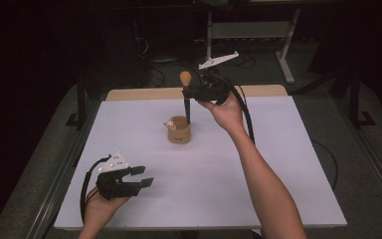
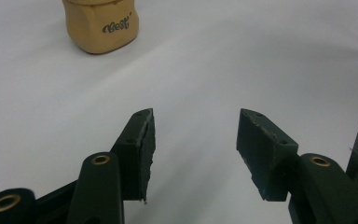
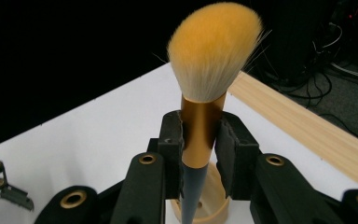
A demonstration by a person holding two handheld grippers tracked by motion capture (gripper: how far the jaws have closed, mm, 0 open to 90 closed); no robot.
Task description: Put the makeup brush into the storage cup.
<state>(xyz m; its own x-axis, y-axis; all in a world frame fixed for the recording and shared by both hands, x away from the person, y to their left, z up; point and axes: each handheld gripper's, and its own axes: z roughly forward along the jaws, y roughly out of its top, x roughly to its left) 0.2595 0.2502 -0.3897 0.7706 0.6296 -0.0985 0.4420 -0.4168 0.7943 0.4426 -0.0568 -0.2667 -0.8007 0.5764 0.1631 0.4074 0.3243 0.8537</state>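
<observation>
Tan holder [image 2: 101, 25] beyond gaping left tool [image 2: 196, 140]

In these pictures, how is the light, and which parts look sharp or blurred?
High view: the white table is evenly lit, the room behind is nearly black, slightly soft.
Left gripper view: bright, no glare; the tan cup is a little soft.
Right gripper view: the brush is sharp against darkness.

Your brush [image 3: 213, 56] has soft, fluffy bristles above a smooth, satin coppery ferrule, probably metal, and a glossy dark handle. The cup [image 2: 101, 24] looks like matt tan ceramic or wood; your table [image 1: 278, 149] is matt white with a pale wooden edge.
</observation>
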